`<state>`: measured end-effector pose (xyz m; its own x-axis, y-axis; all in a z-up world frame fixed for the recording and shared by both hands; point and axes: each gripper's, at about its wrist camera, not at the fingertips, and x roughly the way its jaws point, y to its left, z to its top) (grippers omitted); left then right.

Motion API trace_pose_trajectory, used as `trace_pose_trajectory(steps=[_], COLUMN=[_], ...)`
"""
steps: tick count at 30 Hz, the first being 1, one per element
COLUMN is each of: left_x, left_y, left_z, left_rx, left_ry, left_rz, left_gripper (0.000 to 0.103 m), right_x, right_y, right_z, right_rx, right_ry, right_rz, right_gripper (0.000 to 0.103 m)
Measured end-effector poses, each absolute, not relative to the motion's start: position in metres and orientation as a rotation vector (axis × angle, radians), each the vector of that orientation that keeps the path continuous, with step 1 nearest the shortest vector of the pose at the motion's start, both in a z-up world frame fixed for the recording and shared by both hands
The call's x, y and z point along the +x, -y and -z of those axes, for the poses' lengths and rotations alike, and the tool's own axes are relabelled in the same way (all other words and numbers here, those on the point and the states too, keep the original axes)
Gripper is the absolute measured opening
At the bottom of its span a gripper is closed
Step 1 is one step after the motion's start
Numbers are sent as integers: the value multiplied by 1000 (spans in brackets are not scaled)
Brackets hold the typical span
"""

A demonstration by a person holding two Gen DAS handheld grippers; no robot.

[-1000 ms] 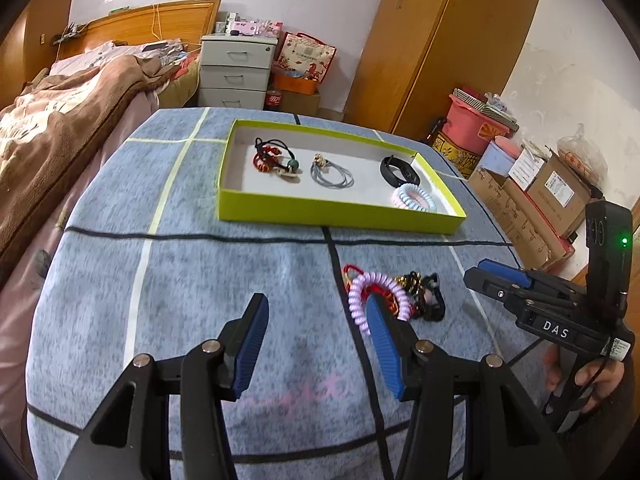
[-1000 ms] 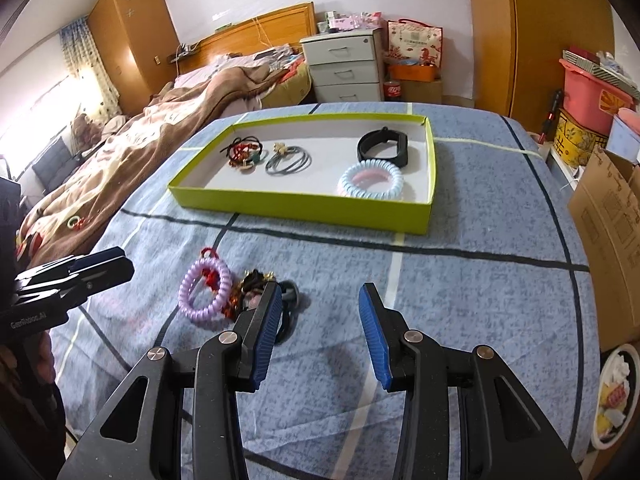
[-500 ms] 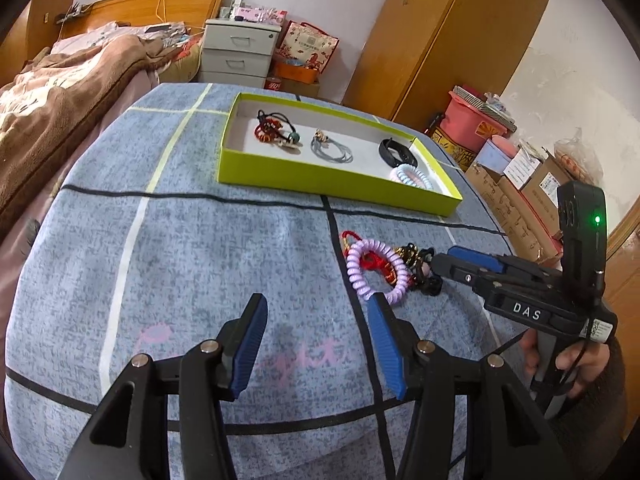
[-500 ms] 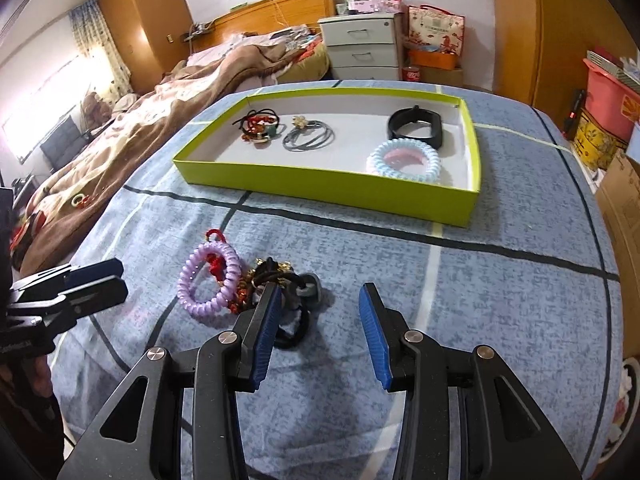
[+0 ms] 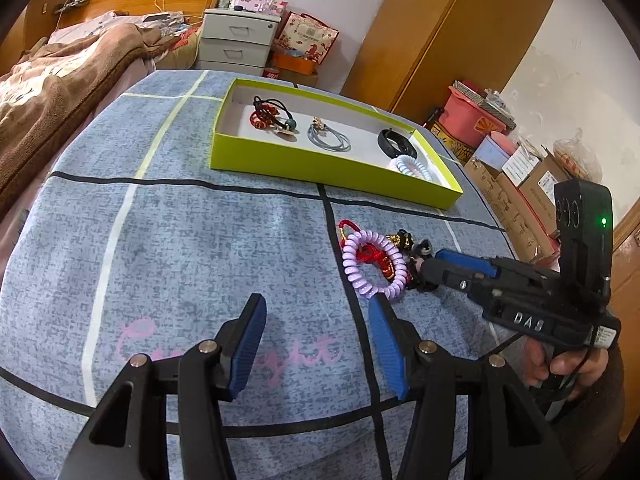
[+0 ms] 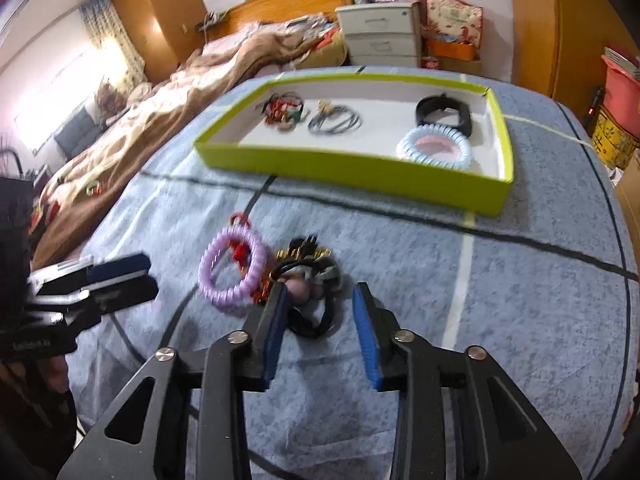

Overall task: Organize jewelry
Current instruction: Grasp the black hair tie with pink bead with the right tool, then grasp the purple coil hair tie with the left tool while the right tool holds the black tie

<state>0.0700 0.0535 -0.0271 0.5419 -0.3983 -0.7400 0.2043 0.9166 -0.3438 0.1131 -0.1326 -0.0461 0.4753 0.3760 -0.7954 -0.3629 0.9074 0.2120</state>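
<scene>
A: Nearest?
B: Left claw (image 5: 316, 332), blue pads spread wide, gripping nothing, above the blue-grey desk (image 5: 180, 240).

A: And the right?
B: Right claw (image 6: 320, 312), also parted, holding nothing. Lowered right at the loose pile, left pad beside a black hair tie (image 6: 312, 316), right pad over bare cloth.

A: The pile itself?
B: Resting on the desk, short of the tray. Lilac spiral band (image 5: 372, 264) lying flat, ringed around a red cord piece (image 5: 370, 254). Gold-and-black bits (image 6: 304, 254) just behind, touching the band. Somewhat blurred in the right wrist view.

A: Farther back?
B: Lime-green tray (image 5: 320, 168), white inside. Along its floor: red-and-black ties (image 5: 268, 114), grey elastic loops (image 5: 329, 138), black band (image 5: 396, 144), pale blue spiral band (image 6: 438, 152). All apart from each other except the last two, nearly touching.

A: Beyond?
B: Bed with brown blanket (image 5: 60, 68), grey drawer unit (image 5: 236, 40), wooden wardrobe (image 5: 452, 32).
</scene>
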Motion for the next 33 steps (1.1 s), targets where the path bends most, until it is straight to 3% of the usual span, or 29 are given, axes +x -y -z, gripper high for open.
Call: trace_pose_trajectory(steps=[9, 11, 13, 17, 33], left_x=[71, 72, 72, 74, 93], left_y=[-52, -53, -52, -50, -25], left_z=[30, 30, 31, 32, 33], left_rx=[-231, -232, -231, -226, -167], left_ry=[-945, -947, -948, -953, -958], left_rz=[358, 357, 356, 364, 338], left_gripper=[56, 56, 56, 56, 56], right_x=[109, 108, 107, 104, 94], right_y=[123, 124, 125, 129, 175], right_z=[48, 48, 48, 45, 29], right_rx=[-14, -21, -22, -23, 118], right_ry=[-975, -970, -969, -956, -874], right_rz=[-464, -449, -441, -415, -327], right_gripper=[33, 19, 12, 6, 5])
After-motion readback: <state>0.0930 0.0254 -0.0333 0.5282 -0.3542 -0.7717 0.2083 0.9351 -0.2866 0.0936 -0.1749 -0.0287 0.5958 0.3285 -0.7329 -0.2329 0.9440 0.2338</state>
